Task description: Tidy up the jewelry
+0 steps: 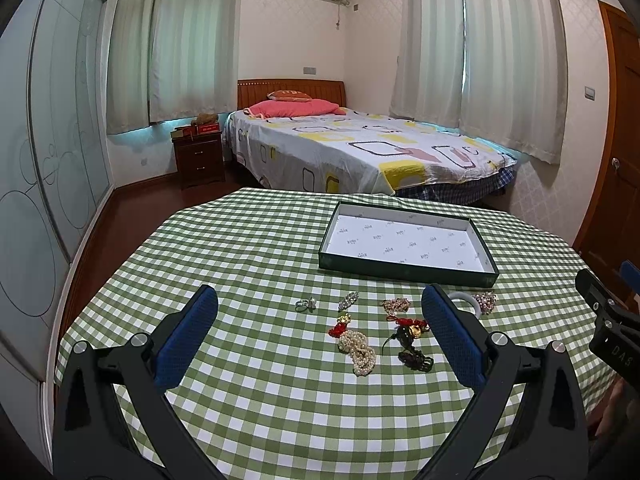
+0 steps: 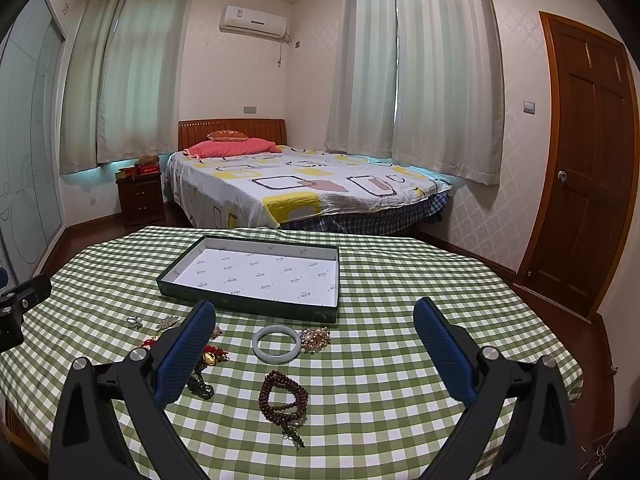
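We hold both grippers wide apart and empty above the table (image 2: 400, 280). The beads (image 2: 284, 400) lie straight ahead of our right gripper (image 2: 314, 316), between its fingers, long axis running toward us; the bangle (image 2: 276, 343) sits just beyond, before the empty tray (image 2: 248, 304). Our left gripper (image 1: 320, 312) frames the pearls (image 1: 358, 351), so each hand has its own nearest piece.
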Motion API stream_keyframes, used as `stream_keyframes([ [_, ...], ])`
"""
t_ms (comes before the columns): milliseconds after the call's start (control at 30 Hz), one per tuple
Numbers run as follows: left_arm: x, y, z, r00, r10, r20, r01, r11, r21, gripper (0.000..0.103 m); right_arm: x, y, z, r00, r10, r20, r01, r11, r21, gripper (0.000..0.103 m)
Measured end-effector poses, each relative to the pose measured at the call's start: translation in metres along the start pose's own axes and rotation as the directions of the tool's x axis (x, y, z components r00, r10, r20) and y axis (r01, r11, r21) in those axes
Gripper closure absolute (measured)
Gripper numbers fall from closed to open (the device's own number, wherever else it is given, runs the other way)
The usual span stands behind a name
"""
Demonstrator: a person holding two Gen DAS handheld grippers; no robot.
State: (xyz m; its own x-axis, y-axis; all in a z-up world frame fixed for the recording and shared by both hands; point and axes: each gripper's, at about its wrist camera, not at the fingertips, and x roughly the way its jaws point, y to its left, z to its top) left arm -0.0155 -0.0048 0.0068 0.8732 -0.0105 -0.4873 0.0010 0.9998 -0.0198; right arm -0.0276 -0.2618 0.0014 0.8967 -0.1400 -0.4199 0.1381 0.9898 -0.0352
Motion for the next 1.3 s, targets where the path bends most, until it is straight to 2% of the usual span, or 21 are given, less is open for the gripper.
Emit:
stream_keyframes([
  [1300, -0.0018, -0.0013, -0.0014, 1.0, -0.006, -0.003, 0.006, 1.0, 0.002, 0.004, -0.0033, -0.001, 0.0022, 1.0, -0.003, 0.014, 0.004, 1.0, -0.007, 0.006],
])
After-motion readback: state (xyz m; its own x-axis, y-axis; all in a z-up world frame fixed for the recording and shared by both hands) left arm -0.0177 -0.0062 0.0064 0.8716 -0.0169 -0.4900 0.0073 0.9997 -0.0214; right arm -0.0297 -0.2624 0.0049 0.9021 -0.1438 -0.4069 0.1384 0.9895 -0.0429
